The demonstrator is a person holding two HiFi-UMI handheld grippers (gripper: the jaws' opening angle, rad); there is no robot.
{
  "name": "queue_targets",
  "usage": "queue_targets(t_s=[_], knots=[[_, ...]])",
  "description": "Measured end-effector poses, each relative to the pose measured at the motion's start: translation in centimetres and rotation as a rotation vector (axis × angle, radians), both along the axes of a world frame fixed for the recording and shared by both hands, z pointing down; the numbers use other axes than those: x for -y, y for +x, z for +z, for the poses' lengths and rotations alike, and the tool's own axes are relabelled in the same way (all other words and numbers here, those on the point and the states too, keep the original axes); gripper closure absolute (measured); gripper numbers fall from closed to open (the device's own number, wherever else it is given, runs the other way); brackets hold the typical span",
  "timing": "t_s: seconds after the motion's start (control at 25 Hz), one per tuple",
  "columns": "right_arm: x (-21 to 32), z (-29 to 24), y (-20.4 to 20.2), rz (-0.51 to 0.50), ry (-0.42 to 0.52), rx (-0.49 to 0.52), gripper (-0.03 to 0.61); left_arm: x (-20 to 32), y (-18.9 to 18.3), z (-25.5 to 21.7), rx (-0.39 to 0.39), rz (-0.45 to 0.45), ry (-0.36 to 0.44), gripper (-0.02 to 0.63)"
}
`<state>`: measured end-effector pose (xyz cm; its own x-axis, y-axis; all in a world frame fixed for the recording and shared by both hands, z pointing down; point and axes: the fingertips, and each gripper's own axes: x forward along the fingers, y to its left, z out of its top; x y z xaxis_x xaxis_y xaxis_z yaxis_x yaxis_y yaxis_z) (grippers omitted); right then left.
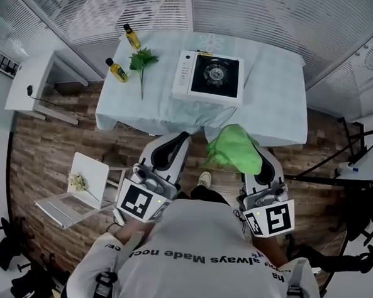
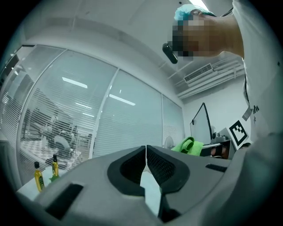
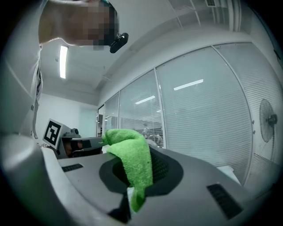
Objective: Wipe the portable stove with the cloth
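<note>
The white portable stove (image 1: 208, 76) with a black burner top sits on the table (image 1: 264, 112), ahead of both grippers. My right gripper (image 1: 248, 156) is shut on a green cloth (image 1: 233, 149), held short of the table's near edge; in the right gripper view the cloth (image 3: 131, 164) hangs from between the jaws of my right gripper (image 3: 135, 170). My left gripper (image 1: 176, 144) is level with it, shut and empty; in the left gripper view my left gripper (image 2: 146, 155) has its pads touching. The green cloth (image 2: 188, 145) shows there at right.
Two small bottles of yellow liquid (image 1: 131, 37) (image 1: 116, 70) and a green leafy sprig (image 1: 142, 62) lie on the table's left part. A white chair with an open laptop (image 1: 77, 192) stands on the wood floor at left. Black stands (image 1: 356, 155) are at right.
</note>
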<state>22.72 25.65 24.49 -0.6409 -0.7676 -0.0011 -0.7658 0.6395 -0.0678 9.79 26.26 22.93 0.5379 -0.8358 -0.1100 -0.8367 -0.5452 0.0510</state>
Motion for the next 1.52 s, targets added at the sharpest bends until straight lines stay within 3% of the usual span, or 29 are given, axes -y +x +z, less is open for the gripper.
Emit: queue_targets(t_s=[0.28, 0.6, 1.0, 1.52], knots=[[4.0, 0.6, 1.3, -0.005, -0.016, -0.001, 0.555, 4.0, 1.0, 0.6, 0.006, -0.015, -0.02, 0.601], [8.2, 1.1, -0.2, -0.01, -0.011, -0.004, 0.555, 8.3, -0.3, 1.3, -0.009, -0.018, -0.009, 0.601], [17.0, 0.6, -6.2, -0.024, 0.004, -0.031, 0.555, 17.0, -6.3, 1.2, -0.028, -0.022, 0.01, 0.601], [27.3, 0.4, -12.9, 0.029, 0.007, -0.072, 0.555, 28.0, -13.3, 2.9, -0.031, 0.041, -0.051, 0.601]])
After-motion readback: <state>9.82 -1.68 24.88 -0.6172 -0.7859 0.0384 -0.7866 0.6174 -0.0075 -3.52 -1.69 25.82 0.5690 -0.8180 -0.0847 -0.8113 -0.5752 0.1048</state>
